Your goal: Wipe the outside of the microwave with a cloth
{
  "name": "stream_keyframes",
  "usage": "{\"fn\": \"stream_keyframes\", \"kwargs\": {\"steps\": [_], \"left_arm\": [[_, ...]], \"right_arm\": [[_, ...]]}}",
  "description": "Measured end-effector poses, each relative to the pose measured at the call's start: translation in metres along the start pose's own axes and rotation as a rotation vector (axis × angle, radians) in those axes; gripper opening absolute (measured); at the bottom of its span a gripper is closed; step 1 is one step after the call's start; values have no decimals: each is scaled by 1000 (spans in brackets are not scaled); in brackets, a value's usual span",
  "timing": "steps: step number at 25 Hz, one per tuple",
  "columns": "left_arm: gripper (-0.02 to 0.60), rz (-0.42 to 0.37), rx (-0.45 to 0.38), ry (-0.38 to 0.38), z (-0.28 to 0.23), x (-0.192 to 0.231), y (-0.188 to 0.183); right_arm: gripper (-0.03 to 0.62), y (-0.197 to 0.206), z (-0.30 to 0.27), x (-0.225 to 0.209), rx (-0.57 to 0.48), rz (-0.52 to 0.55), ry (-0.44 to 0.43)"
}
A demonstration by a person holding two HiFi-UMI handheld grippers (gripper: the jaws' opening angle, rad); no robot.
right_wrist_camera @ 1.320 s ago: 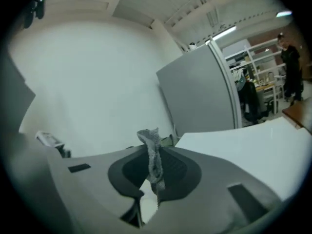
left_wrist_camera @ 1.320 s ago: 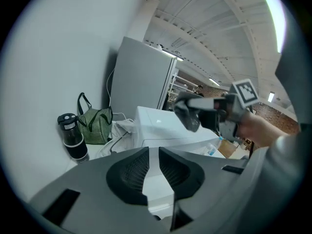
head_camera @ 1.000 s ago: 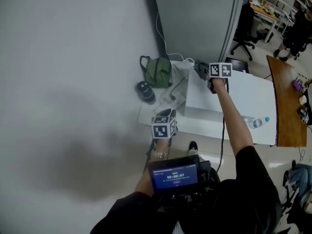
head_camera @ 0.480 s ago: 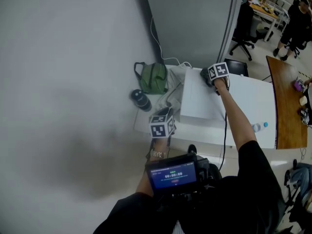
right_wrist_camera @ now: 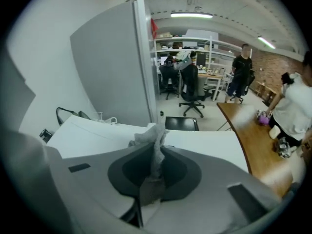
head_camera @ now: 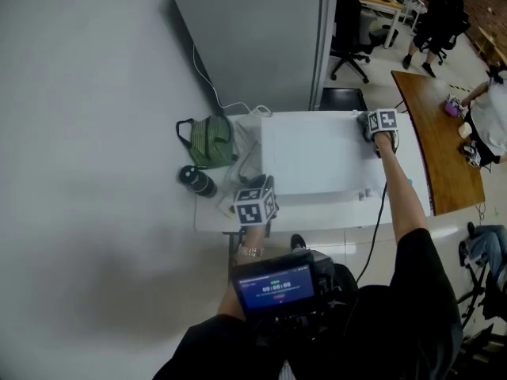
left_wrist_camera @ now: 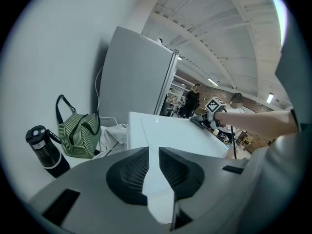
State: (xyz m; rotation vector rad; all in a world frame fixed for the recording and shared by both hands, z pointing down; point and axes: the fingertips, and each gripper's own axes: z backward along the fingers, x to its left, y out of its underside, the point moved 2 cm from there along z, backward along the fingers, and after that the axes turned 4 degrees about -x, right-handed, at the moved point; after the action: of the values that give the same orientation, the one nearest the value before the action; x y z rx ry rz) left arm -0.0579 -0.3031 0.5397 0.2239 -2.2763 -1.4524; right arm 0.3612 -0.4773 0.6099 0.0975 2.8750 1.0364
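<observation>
Right gripper view shows the right gripper (right_wrist_camera: 152,177) with its jaws pinched together on a crumpled grey cloth (right_wrist_camera: 157,143), whose loose end sticks up past the tips. In the head view that gripper sits at the 3 o'clock edge of the top of the boxy white microwave (head_camera: 309,161), which stands on a white table (head_camera: 212,218). The left gripper (left_wrist_camera: 152,172) hangs off the microwave's 7 o'clock corner, jaws a narrow slit apart and holding nothing. A green striped bag (head_camera: 210,141) and a black bottle (head_camera: 194,180) stand at 9 o'clock. I judge the risks as follows. Only a thin fold is gripped, so a hard drag could pull the cloth free. This near the edge, a stroke could run off the top. Nothing braces the microwave against sliding.
</observation>
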Motion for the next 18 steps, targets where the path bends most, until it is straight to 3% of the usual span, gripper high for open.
{"fn": "stream_keyframes", "kwargs": {"steps": [3, 6, 13, 15, 18], "left_arm": [[51, -2, -4, -1, 2, 0, -2], [51, -1, -6, -14, 8, 4, -1], [51, -8, -12, -38, 16, 10, 1], [51, -9, -12, -51, 19, 14, 2], [51, -7, -11, -59, 21, 14, 4]], "right_arm": [[37, 7, 8, -18, 9, -17, 37], [35, 0, 13, 22, 22, 40, 13], [35, -29, 28, 298, -70, 227, -474], [35, -16, 22, 359, -30, 275, -536], [35, 11, 4, 394, 63, 334, -529]]}}
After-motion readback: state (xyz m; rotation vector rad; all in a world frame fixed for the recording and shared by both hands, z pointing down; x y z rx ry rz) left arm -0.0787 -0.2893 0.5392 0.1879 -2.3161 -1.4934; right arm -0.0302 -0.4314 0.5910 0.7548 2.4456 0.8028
